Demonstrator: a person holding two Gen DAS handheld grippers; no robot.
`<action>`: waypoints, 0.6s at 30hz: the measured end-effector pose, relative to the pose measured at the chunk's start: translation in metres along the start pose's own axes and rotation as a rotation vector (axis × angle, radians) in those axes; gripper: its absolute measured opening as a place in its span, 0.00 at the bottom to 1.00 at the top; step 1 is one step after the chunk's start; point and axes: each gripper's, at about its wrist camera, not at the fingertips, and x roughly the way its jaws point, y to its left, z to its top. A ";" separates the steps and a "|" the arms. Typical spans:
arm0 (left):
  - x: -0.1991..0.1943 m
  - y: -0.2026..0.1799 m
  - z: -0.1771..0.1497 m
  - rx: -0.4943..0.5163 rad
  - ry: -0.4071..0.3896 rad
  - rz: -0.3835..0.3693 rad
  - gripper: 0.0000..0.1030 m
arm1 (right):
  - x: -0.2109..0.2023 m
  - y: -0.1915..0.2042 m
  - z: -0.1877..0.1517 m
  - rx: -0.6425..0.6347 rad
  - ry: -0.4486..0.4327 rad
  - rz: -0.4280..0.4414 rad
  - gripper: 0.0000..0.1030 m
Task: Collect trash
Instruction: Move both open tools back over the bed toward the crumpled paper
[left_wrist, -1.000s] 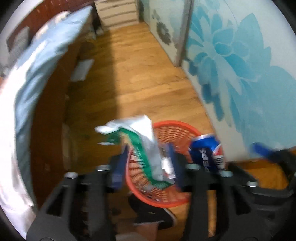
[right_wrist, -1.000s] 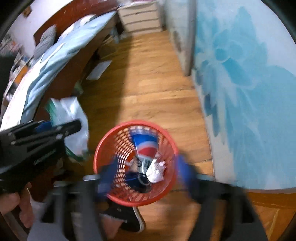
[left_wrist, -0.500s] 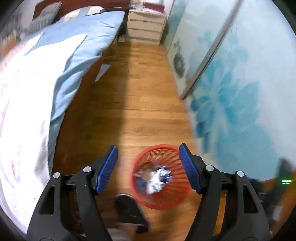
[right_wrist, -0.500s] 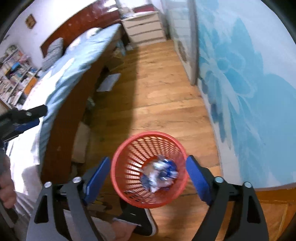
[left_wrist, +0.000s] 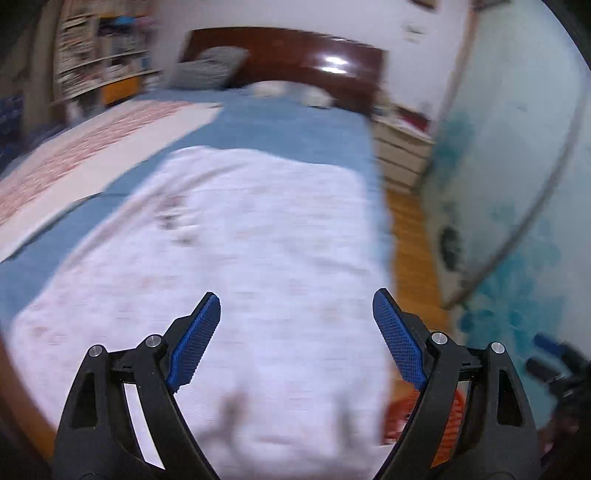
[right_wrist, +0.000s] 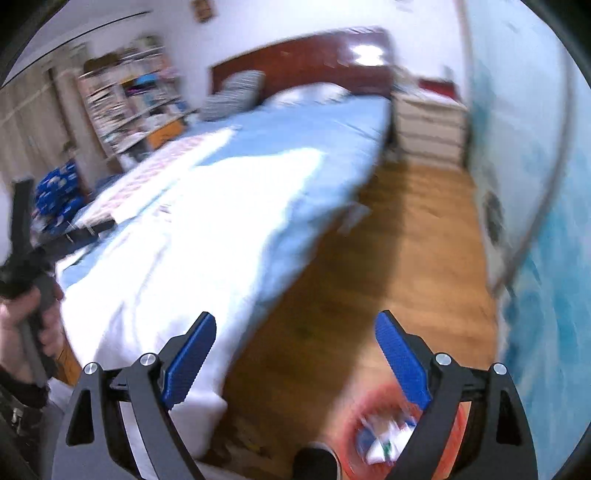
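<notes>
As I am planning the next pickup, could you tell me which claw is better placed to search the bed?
Probably the left claw: it hangs open and empty above the white blanket, while the right claw overlooks the floor.

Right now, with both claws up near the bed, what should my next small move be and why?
Probably sweep the bed for more trash. Both the left claw, whose jaws are opening, and the right claw hold nothing, and the red basket on the floor already holds crumpled trash. The blurred frames show none on the bed.
</notes>
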 end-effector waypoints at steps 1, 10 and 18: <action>-0.004 0.024 0.002 -0.038 -0.015 0.011 0.82 | 0.007 0.017 0.012 -0.025 -0.008 0.014 0.84; -0.011 0.147 0.015 -0.277 0.001 0.128 0.82 | 0.154 0.195 0.110 -0.255 0.051 0.153 0.79; -0.011 0.181 0.019 -0.339 0.012 0.159 0.82 | 0.329 0.294 0.151 -0.175 0.224 0.248 0.64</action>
